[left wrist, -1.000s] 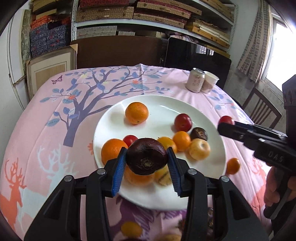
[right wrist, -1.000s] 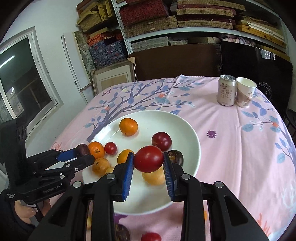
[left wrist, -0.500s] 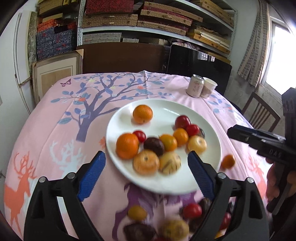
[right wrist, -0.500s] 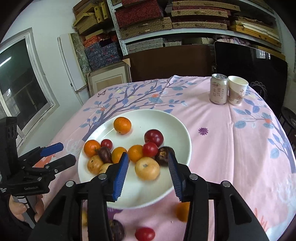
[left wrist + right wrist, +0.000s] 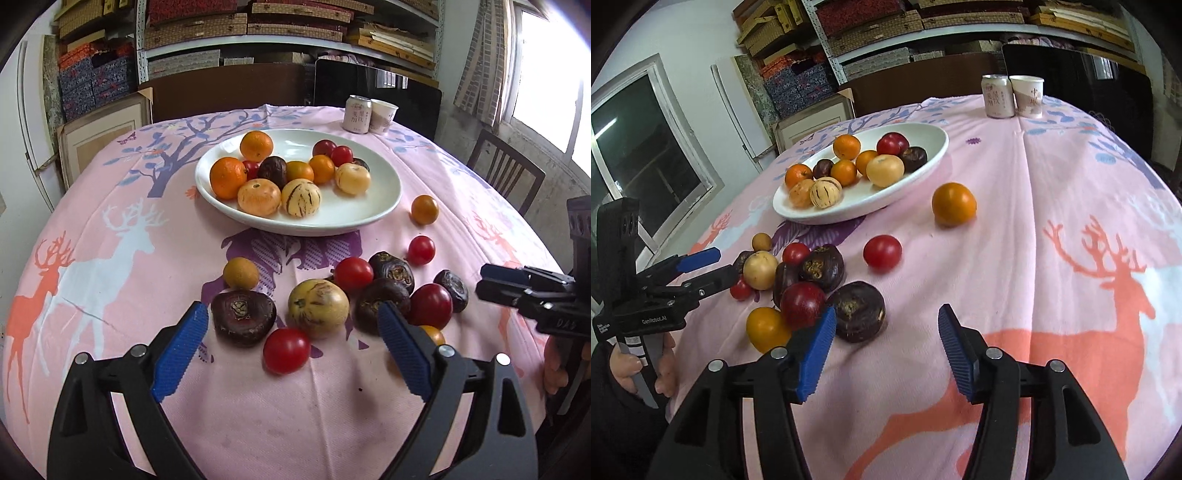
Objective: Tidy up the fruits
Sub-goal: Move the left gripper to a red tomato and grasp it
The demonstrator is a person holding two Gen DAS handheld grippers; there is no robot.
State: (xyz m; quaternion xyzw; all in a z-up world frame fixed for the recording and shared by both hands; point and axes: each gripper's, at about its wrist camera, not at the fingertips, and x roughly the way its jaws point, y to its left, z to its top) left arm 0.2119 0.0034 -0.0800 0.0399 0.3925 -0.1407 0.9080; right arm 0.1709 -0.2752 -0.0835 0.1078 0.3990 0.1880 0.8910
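Over the table's near edge, both grippers, left gripper [image 5: 290, 334] and right gripper [image 5: 886, 349], are hovering with jaws spread and empty, having just been opening; each should be straddling one loose fruit [image 5: 318, 308] squarely before carrying it to the plate [image 5: 388, 192].

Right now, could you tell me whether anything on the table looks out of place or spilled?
Yes: many fruits lie loose on the pink tablecloth instead of on the white plate. A cluster sits near the table's front edge, including a dark fruit and a red tomato; an orange fruit lies alone beside the plate. Nothing looks damaged.
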